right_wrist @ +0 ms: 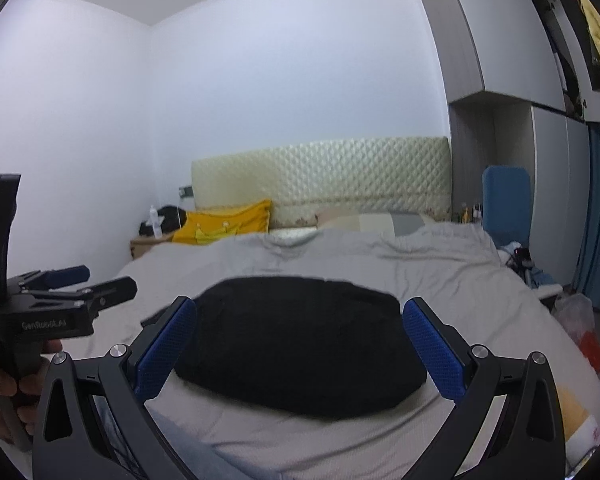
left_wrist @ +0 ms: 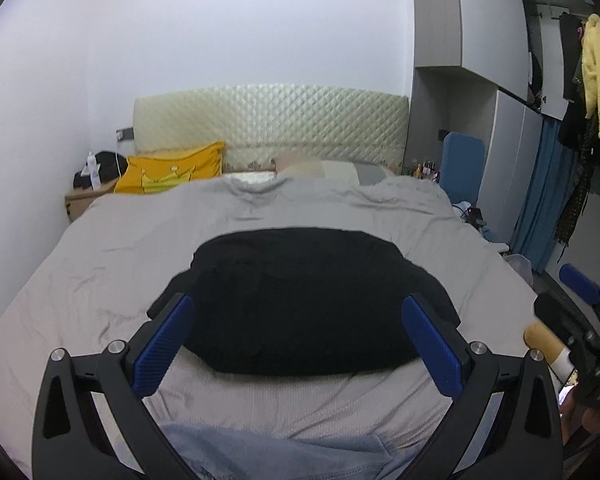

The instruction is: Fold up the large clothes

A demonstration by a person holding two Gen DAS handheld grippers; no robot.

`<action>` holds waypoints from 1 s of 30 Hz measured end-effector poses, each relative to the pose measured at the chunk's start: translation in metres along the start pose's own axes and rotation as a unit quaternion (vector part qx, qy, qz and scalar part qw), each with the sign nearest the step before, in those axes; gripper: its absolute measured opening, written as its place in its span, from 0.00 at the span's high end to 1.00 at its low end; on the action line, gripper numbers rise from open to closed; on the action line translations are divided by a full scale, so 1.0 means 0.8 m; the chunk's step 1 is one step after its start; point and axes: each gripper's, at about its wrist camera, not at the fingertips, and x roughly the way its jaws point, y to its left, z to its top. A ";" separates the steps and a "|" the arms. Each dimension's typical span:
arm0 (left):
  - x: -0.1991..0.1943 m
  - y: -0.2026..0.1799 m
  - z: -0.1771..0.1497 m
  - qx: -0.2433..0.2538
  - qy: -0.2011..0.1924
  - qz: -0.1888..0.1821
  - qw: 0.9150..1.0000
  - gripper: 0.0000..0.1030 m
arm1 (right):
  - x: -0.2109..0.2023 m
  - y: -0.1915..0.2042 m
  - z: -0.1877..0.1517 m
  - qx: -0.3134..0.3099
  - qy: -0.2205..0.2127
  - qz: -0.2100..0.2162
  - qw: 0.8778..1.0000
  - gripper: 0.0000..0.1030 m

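A black garment [left_wrist: 304, 300] lies folded into a compact, rounded block on the grey bed cover [left_wrist: 100, 264]; it also shows in the right wrist view [right_wrist: 296, 352]. My left gripper [left_wrist: 298, 320] is open and empty, held above the bed in front of the garment, its blue pads [left_wrist: 164, 344] wide apart. My right gripper [right_wrist: 300, 324] is open and empty too, held above the bed cover [right_wrist: 480, 312] near the garment's front edge. The left gripper shows at the left edge of the right wrist view [right_wrist: 76, 284]. The right gripper shows at the right edge of the left wrist view [left_wrist: 572, 312].
A yellow pillow [left_wrist: 172, 172] and a quilted headboard [left_wrist: 268, 120] are at the far end. A nightstand [left_wrist: 84, 200] stands far left. Wardrobes [left_wrist: 500, 80], hanging clothes [left_wrist: 596, 80] and a blue chair [left_wrist: 460, 164] stand right. Light blue denim [left_wrist: 268, 456] lies at the near edge.
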 end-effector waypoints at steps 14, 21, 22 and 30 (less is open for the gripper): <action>0.028 0.012 -0.032 -0.022 0.047 -0.001 0.999 0.00 | 0.025 -0.004 -0.044 0.022 0.048 -0.006 0.999 0.00; 0.032 0.013 -0.031 -0.020 0.052 0.000 0.998 0.00 | 0.026 -0.006 -0.045 0.031 0.050 -0.006 0.998 0.00; 0.032 0.013 -0.031 -0.021 0.053 0.002 0.998 0.00 | 0.027 -0.008 -0.045 0.034 0.049 -0.005 0.998 0.00; 0.033 0.013 -0.030 -0.017 0.056 0.002 0.998 0.00 | 0.028 -0.010 -0.042 0.037 0.051 -0.007 0.998 0.00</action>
